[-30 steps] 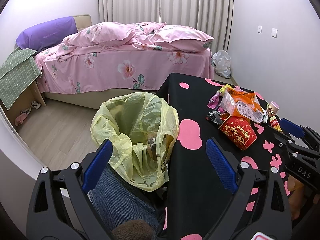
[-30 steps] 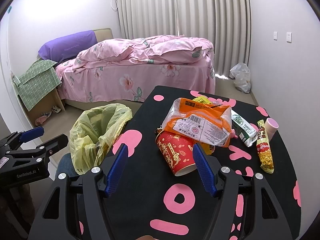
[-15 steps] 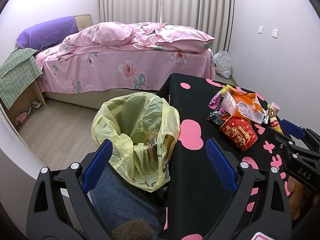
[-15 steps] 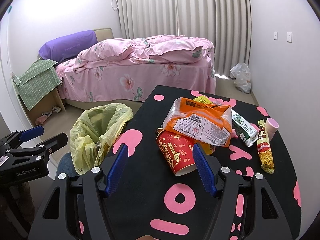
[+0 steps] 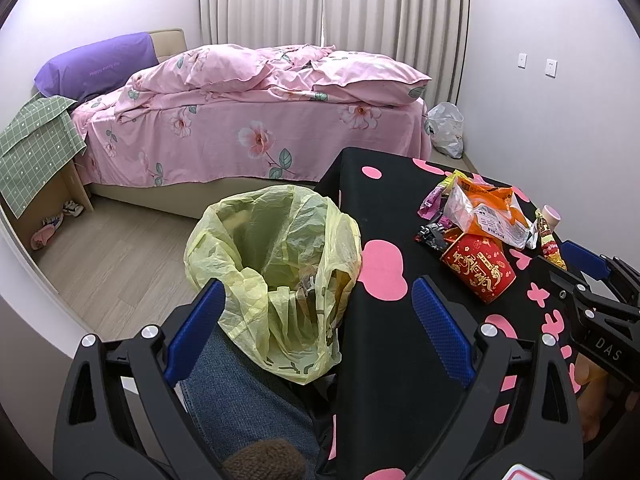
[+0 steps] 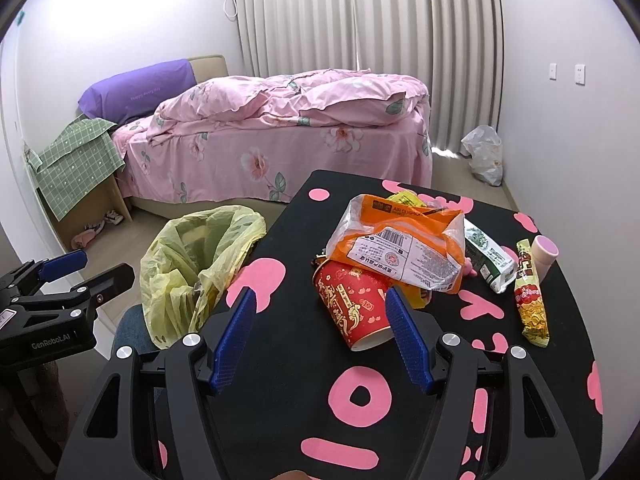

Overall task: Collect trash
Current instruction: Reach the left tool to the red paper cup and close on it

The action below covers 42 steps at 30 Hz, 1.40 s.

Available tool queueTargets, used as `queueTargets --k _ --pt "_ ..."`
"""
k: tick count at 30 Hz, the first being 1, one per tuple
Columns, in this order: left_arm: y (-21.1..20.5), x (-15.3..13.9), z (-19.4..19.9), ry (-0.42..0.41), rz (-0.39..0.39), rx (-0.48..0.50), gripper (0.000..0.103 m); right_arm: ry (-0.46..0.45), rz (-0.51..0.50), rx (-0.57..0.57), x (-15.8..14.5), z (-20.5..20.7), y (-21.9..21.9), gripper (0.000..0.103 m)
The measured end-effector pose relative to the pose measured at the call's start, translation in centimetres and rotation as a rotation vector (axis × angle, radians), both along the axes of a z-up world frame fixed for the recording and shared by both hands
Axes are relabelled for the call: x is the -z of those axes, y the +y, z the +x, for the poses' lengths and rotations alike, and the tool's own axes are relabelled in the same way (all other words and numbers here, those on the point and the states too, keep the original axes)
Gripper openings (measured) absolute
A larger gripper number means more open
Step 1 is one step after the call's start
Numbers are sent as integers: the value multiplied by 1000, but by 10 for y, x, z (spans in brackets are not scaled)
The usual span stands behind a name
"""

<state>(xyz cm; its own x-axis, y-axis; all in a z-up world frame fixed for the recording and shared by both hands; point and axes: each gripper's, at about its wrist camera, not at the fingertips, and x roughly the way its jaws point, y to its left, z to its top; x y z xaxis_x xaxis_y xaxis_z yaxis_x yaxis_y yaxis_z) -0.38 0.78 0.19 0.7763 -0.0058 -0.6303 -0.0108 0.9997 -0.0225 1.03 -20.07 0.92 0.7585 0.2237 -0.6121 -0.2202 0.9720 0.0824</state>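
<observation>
left claw (image 5: 316, 320): wide open, empty, above the yellow bag (image 5: 276, 264) at the tabletop's 9 o'clock edge
right claw (image 6: 320, 332): wide open, empty, just short of the red cup (image 6: 352, 304)
red cup: on its side on the tabletop (image 6: 288, 344), mouth toward camera
orange wrapper (image 6: 400, 248): lying on the cup
snack stick (image 6: 530, 300): 3 o'clock of the pile, beside the pink cup (image 6: 544, 254)
bed (image 6: 272, 136): 12 o'clock

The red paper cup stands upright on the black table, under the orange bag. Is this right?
Not quite: the red paper cup lies on its side on the black table, partly under the orange bag. The right wrist view shows this.
</observation>
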Motion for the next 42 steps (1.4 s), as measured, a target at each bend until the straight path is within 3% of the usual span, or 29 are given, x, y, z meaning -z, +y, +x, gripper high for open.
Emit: queueTargets --k 9,15,21,29,32,36,42 --pt "0 -2 1 -9 5 0 90 -15 -25 24 -4 1 -8 64" --pt "-10 5 12 4 -4 31 90 -22 -45 103 0 11 -46 64" --pt "-43 22 35 59 -52 147 90 -9 -76 200 10 24 -96 64" --pt "-119 49 74 155 -156 319 92 7 -67 350 28 32 -167 64" --pt "-151 56 86 137 -113 296 92 23 -48 384 39 31 -184 64" --pt "-181 71 102 150 46 284 94 57 -16 396 54 31 -197 64" --pt "-143 67 95 129 32 314 93 69 6 392 65 32 -200 64"
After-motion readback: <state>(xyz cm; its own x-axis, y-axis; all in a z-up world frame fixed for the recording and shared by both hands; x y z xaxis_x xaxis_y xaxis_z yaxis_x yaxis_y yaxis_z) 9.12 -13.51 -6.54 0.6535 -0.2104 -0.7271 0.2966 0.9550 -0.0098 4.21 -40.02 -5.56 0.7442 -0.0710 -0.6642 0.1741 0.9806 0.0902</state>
